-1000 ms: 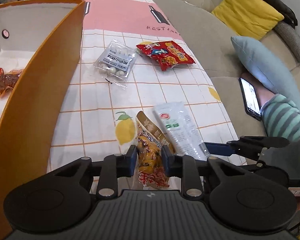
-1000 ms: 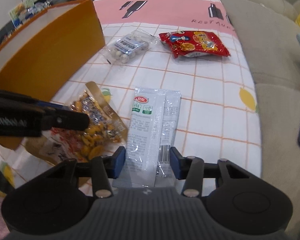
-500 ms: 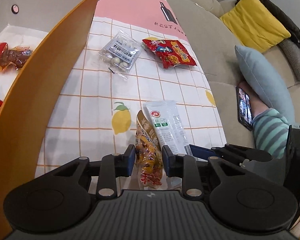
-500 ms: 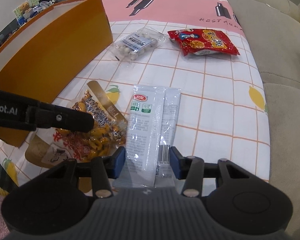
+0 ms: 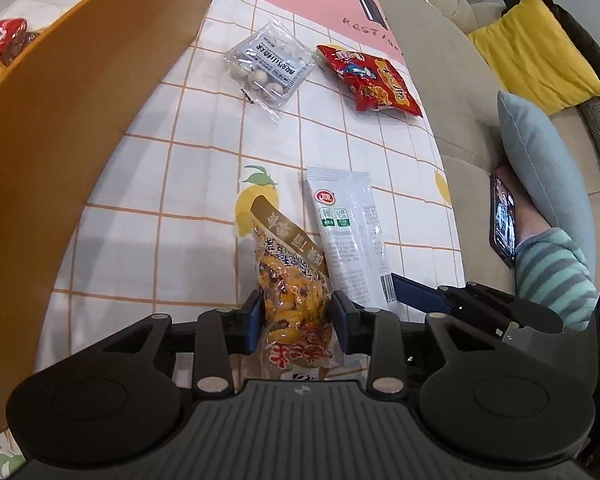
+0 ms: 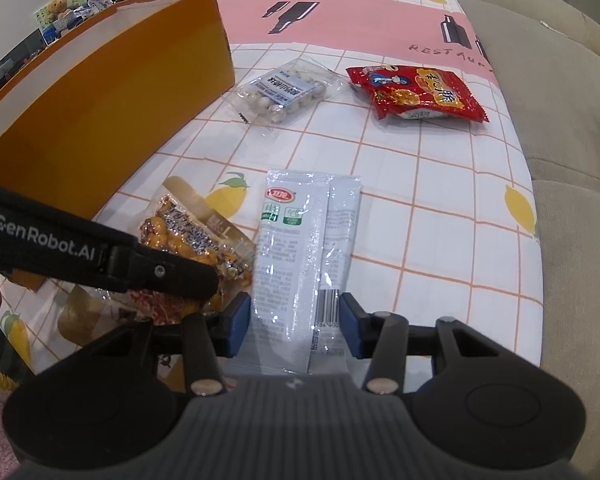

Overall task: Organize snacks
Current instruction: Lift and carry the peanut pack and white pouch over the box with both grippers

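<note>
Snacks are only partly sorted. The left gripper (image 5: 296, 318) straddles the yellow nut packet (image 5: 290, 280), its jaws opening and the pads looking just clear of the wrapper. The right gripper (image 6: 294, 326) brackets the white packet (image 6: 300, 256); whether its pads press on it I cannot tell. Farther out on the tablecloth (image 6: 440, 208) lie a clear bag of round candies (image 6: 284, 92) and a red snack bag (image 6: 416, 94), both untouched. The orange box (image 5: 60, 120) holds a few red packets (image 5: 0, 46), so roughly four remain.
</note>
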The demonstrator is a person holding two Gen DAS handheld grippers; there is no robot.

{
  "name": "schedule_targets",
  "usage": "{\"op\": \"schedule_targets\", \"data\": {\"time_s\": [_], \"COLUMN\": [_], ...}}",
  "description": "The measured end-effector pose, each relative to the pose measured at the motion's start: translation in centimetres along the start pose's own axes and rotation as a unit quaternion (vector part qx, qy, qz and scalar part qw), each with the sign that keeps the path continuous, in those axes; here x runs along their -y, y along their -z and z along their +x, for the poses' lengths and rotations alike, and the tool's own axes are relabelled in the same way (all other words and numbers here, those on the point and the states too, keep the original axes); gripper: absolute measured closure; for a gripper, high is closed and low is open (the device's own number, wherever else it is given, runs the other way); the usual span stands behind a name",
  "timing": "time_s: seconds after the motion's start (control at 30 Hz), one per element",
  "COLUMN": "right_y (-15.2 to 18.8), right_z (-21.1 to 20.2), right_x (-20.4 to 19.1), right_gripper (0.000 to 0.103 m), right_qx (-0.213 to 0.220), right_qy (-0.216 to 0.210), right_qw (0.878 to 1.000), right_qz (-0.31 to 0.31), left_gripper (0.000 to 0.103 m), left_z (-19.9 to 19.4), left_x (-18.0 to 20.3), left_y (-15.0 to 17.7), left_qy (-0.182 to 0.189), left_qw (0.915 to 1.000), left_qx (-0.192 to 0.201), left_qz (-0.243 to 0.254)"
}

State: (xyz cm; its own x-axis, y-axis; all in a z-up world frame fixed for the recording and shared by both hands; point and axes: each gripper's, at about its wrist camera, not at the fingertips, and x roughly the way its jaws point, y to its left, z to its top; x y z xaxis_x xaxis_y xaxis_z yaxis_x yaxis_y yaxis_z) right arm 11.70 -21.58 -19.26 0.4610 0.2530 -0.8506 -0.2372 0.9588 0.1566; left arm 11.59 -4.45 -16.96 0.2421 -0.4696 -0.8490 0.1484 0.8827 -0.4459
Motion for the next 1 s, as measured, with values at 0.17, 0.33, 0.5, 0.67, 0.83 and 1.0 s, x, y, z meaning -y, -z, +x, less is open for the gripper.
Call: {"op": "schedule_targets", "data": {"time_s": [0.17, 0.33, 0.5, 0.67, 0.83, 1.0], "right_y": [0.0, -0.2, -0.4, -0.7, -1.5, -3.0], "right_z": [-0.2, -1.5, -1.8, -2.5, -4.5, -7.0], "right_x": [-0.3, 0.0, 0.7, 0.7, -0.2, -1.4], "right_gripper": [0.058, 0.058, 0.058, 0.058, 0.058, 0.058], "right_qx": [0.005, 0.025, 0.028, 0.041, 0.078, 0.115], "right_qy": [0.007, 0.004, 0.001, -0.009, -0.013, -0.025], "right_qw": [1.0, 1.0, 0.999, 0.998, 0.996, 0.993], "right_qz": [-0.002, 0.01, 0.032, 0.046, 0.038, 0.021], "left_gripper": [0.068, 0.076, 0.076, 0.076, 0.076, 0.076], "left_z": [-1.0, -2.1, -3.0, -4.9, -7.8, -11.7], "left_x": [0.8, 1.1, 1.4, 1.7, 2.2, 2.9], "left_y": [0.2, -0.2, -0.4, -0.9, -1.6, -2.4], "left_qy": [-0.019, -0.024, -0.033, -0.032, -0.036, -0.048], "left_qw": [0.9993, 0.9985, 0.9973, 0.9952, 0.9918, 0.9864], "left_qx": [0.019, 0.042, 0.058, 0.085, 0.117, 0.147], "left_qz": [0.024, 0.026, 0.031, 0.036, 0.038, 0.057]}}
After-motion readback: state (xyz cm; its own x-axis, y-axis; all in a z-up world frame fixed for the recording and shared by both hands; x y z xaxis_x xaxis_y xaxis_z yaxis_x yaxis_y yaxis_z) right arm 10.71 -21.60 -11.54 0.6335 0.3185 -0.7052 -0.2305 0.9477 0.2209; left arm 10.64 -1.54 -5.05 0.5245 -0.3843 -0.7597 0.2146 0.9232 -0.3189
